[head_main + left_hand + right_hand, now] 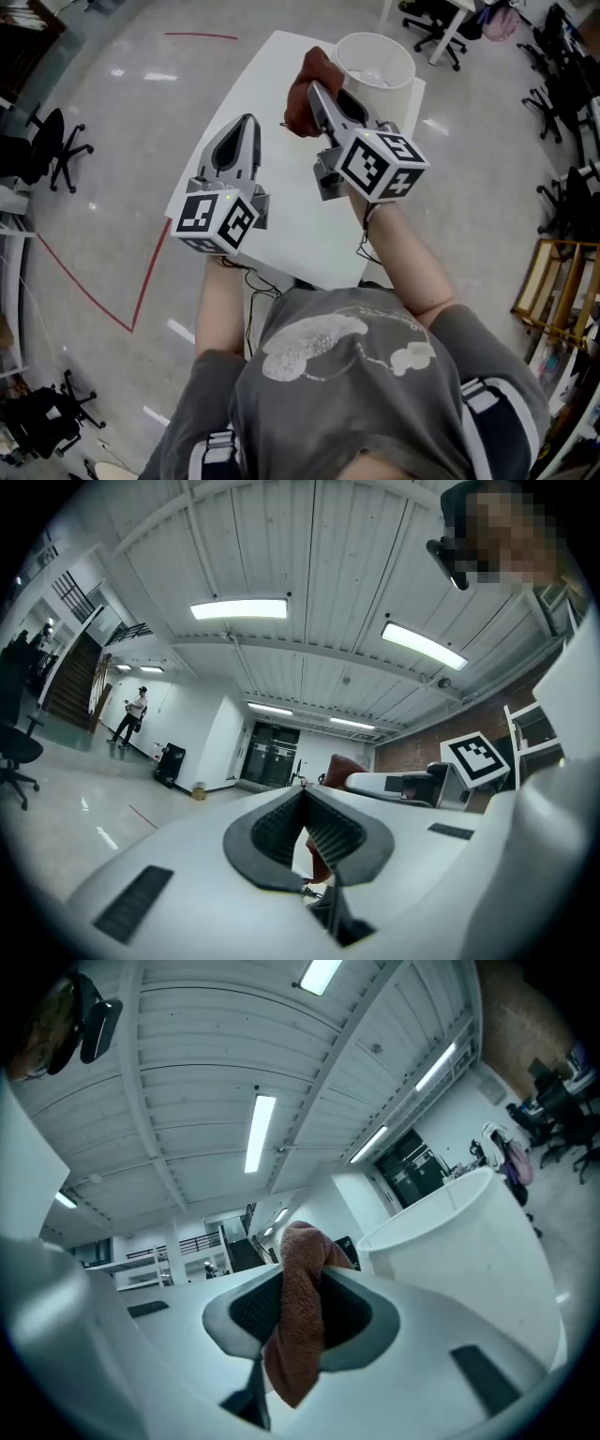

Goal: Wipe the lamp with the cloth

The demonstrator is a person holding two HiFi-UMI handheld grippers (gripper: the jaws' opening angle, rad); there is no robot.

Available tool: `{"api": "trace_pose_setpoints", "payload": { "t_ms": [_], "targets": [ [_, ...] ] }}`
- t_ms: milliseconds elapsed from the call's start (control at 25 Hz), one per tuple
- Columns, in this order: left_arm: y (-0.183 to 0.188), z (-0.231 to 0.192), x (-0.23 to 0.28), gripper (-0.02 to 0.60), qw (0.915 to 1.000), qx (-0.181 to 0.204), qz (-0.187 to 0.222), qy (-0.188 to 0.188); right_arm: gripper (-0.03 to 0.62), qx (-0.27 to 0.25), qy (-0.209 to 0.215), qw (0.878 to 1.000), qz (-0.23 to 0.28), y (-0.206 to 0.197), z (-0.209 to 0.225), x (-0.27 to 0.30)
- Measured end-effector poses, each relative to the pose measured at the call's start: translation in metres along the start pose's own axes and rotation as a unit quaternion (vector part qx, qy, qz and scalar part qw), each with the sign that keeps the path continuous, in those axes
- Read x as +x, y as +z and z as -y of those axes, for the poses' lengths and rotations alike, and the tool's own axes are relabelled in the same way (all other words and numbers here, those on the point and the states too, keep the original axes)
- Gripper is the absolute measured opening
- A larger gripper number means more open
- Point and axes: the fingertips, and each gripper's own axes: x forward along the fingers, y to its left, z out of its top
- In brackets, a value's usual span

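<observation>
The left gripper (247, 127) hovers over the desk's (281, 220) left edge, its jaws pressed together on nothing, free to steady the lamp if needed. The right gripper (315, 91) pinches the rust-brown cloth (298, 103) just beside the white lamp (375, 58) at the far right corner; they seem not yet to touch. Lay the hanging fold flat on the shade and sweep round gently, lest it tip.

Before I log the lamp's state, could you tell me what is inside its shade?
A pale rounded bulb, it seems, shows inside the lamp shade. The lamp's base beneath cannot be seen; the shade covers it.
</observation>
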Motion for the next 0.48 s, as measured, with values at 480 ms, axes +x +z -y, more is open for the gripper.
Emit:
{"api": "trace_pose_setpoints", "payload": {
  "t_ms": [480],
  "targets": [
    [-0.037, -0.015, -0.005, 0.008, 0.9991, -0.031, -0.030, 0.002, 0.090, 0.034, -0.057, 0.997, -0.026, -0.042, 0.027, 0.003]
  ]
}}
